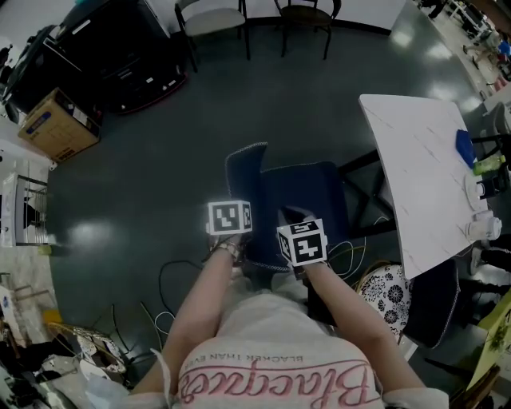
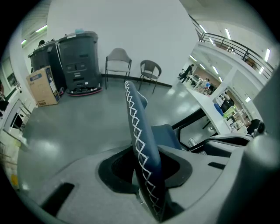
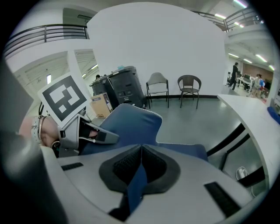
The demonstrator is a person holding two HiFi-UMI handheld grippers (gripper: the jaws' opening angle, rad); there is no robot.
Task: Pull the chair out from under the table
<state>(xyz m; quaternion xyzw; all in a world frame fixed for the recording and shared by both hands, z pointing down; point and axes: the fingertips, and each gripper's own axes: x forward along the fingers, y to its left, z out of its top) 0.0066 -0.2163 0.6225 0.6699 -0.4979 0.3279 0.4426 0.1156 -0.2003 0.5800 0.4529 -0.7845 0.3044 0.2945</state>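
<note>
The blue chair (image 1: 299, 200) stands on the dark floor just left of the white table (image 1: 415, 176), its seat toward the table's black legs. Its backrest (image 1: 243, 172), edged with white cross-stitching, faces me. In the head view my left gripper (image 1: 230, 220) and right gripper (image 1: 302, 244) sit side by side at the backrest's top edge. In the left gripper view the stitched backrest edge (image 2: 140, 135) runs between the jaws of the left gripper (image 2: 146, 168), which is shut on it. In the right gripper view the right gripper (image 3: 139, 168) pinches a fold of blue backrest fabric (image 3: 131, 124).
A cardboard box (image 1: 56, 124) and black bins (image 1: 112, 48) stand at the far left. Two spare chairs (image 1: 211, 20) line the back wall. Cables (image 1: 172, 279) lie on the floor near my feet. A patterned stool (image 1: 391, 291) and a dark chair (image 1: 431, 303) stand by the table's near end.
</note>
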